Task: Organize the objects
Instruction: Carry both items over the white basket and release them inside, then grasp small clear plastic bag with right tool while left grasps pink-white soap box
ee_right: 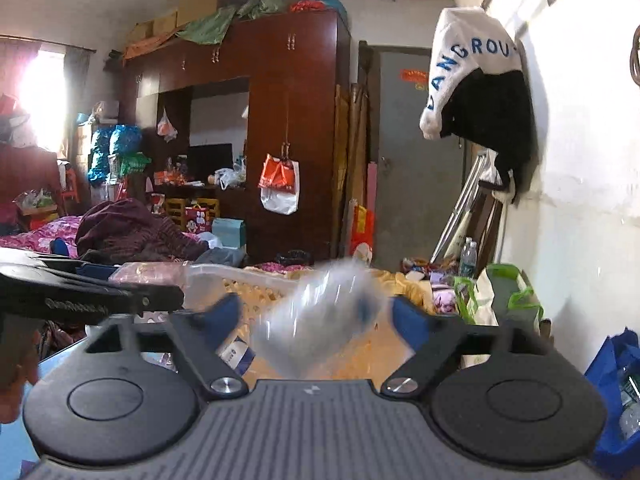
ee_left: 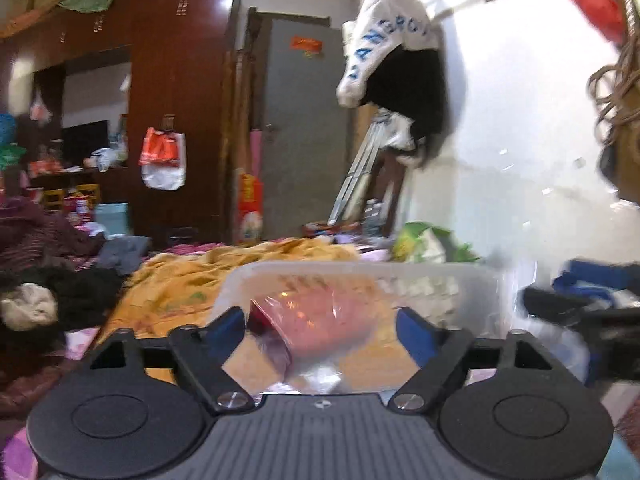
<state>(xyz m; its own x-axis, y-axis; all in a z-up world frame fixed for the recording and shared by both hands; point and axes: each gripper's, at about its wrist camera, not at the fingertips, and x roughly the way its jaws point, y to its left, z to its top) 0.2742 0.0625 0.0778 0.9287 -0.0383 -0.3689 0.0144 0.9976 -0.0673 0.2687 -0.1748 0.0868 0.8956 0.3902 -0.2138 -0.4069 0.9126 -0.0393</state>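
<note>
A clear plastic bin (ee_left: 476, 292) stands on the orange blanket (ee_left: 180, 280); its rim also shows in the right wrist view (ee_right: 224, 274). My left gripper (ee_left: 320, 326) is open, with a clear bag of pink and red contents (ee_left: 320, 332) blurred between its blue fingers (ee_left: 226, 326), over the bin. My right gripper (ee_right: 314, 314) is open, with a blurred clear plastic packet (ee_right: 320, 316) between its fingers, not pinched. The right gripper shows at the right edge of the left wrist view (ee_left: 580, 312); the left gripper shows at the left of the right wrist view (ee_right: 80, 296).
A small white and blue box (ee_right: 236, 350) lies under the right gripper. A green bag (ee_right: 508, 292) and a blue bag (ee_right: 616, 380) stand by the white wall. Dark clothes (ee_left: 60, 292) are heaped left on the bed. A wardrobe (ee_right: 288, 120) and door (ee_right: 416, 160) stand behind.
</note>
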